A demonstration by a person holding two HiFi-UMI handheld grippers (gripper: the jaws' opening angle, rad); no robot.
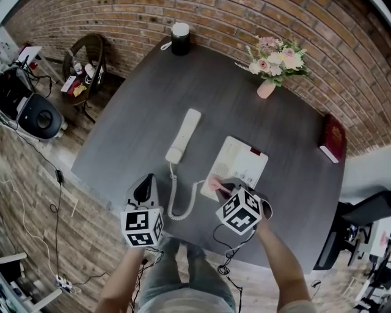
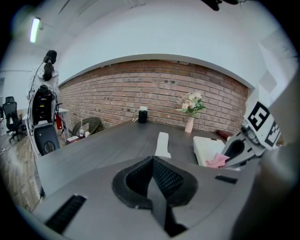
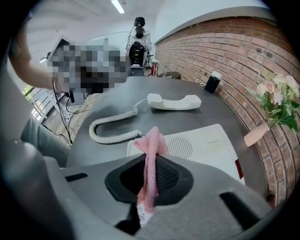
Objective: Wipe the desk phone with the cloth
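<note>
At the near edge of a dark grey round wooden table point(image 1: 140, 116), a person holds two grippers, each with a cube of square markers. The left gripper point(image 2: 152, 174) is near and left, over the table edge, its jaws pressed together with nothing between them. The right gripper point(image 3: 150, 174), just to its right, has its jaws clamped on a small pink cloth point(image 3: 151, 150), which sticks up out of them as a bunched strip. The cloth's tip is at the near left corner of a flat white desk phone base point(image 1: 241, 160); whether it touches the base cannot be told.

A white coiled cord point(image 1: 177, 205) loops on the table between the two grippers and runs up to a long white handset point(image 1: 184, 136), which lies on the table left of the base, off its cradle.

Farther right, at the table's edge, lies a dark red book point(image 1: 333, 137). At the far right stands a pink vase of pale flowers point(image 1: 273, 64), and at the far edge a black cylinder with a white top point(image 1: 180, 38). A red brick wall point(image 1: 122, 15) runs behind.
</note>
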